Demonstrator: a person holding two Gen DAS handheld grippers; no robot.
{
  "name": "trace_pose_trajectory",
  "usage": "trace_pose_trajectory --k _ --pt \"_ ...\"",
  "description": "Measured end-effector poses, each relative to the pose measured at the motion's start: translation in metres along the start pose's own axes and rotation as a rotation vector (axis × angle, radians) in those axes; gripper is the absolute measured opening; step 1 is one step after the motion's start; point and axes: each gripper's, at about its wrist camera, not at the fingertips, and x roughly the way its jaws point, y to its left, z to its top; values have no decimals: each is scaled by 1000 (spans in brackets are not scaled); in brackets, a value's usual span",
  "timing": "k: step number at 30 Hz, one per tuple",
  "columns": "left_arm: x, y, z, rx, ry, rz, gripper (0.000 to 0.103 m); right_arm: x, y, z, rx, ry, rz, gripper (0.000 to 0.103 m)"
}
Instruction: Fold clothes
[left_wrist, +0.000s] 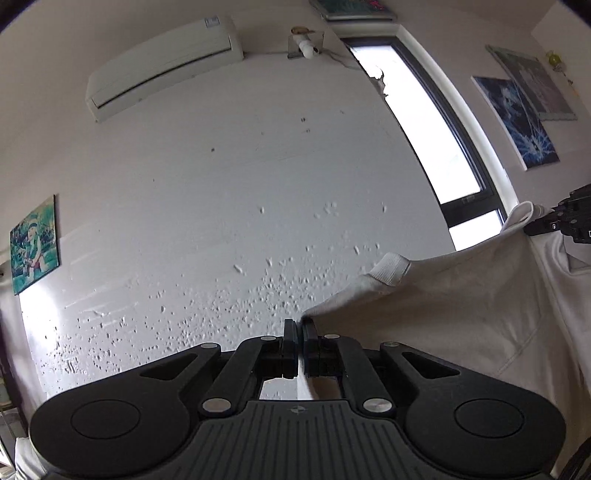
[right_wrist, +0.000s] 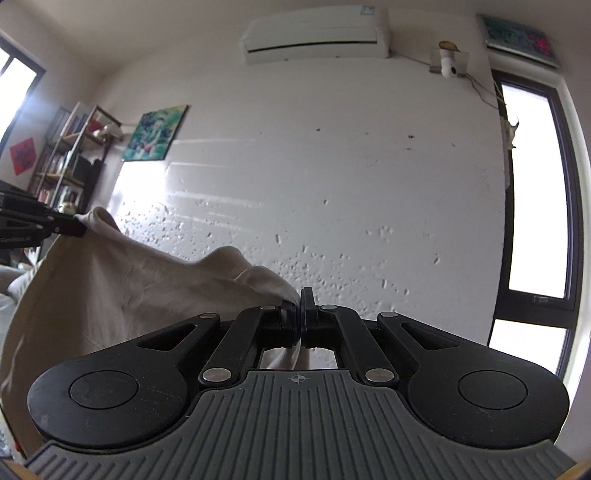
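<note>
A white garment (left_wrist: 461, 295) hangs in the air, stretched between both grippers, its ribbed collar (left_wrist: 391, 267) sagging in the middle. My left gripper (left_wrist: 300, 325) is shut on one top corner of the cloth; in this view the right gripper (left_wrist: 550, 218) pinches the far corner at the right edge. From the right wrist view, the same white garment (right_wrist: 122, 280) spreads to the left. My right gripper (right_wrist: 300, 295) is shut on its near corner, while the left gripper (right_wrist: 79, 227) holds the other corner. The garment's lower part drops out of sight.
Both cameras face a white, pitted wall (right_wrist: 332, 184) with an air conditioner (right_wrist: 317, 35) high up. A tall window (right_wrist: 535, 192) is at the right, a picture (right_wrist: 155, 133) and a bookshelf (right_wrist: 70, 155) at the left. Posters (left_wrist: 517, 118) hang beside the window.
</note>
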Motion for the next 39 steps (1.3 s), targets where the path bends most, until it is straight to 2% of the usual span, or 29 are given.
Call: trace_pose_trajectory --k 4,6,8,10,13,14,15,17,19,20,23,25,27,30,33,35,36,39 --pt "84 -8 -62 -4 230 -46 5 91 -2 -58 47 268 42 1" --pt "138 -10 -97 -57 353 -61 4 143 0 -97 79 400 55 1" --pt "172 -6 -109 -101 383 -37 4 186 6 -125 53 450 19 1" --pt "180 4 -89 -129 286 12 4 206 9 -121 -2 383 -44 1" --pt "160 11 -35 -68 57 85 4 195 6 -72 -65 145 -144 1" --pt "152 9 -26 -32 3 99 4 186 6 -55 -84 75 -173 1" --pt "145 2 -32 -6 9 83 4 175 5 -43 -96 28 -190 1" --pt "133 -11 -47 43 24 51 4 157 2 -41 -97 19 -187 1" --pt "121 -25 -61 93 39 19 4 144 4 -62 -88 99 -150 1" --pt "120 -36 -80 118 92 -5 4 141 6 -82 -80 165 -122 2" --pt "123 -71 -158 97 348 -112 4 138 17 -155 -37 412 -22 2" --pt "130 -96 -225 57 554 -143 3 136 25 -217 11 593 20 1" --pt "126 -113 -272 49 685 -121 2 137 40 -279 50 740 44 1" --pt "119 -139 -343 37 879 -87 1 131 66 -354 75 910 52 0" --pt "97 -142 -360 -40 935 -82 1 111 81 -394 125 985 64 0" --pt "85 -144 -363 -66 947 -83 1 97 81 -406 175 1013 67 0" --pt "81 -142 -363 -115 951 -81 3 90 78 -409 209 1027 67 0" --pt "83 -131 -362 -290 938 -37 20 79 64 -416 417 1052 68 5"
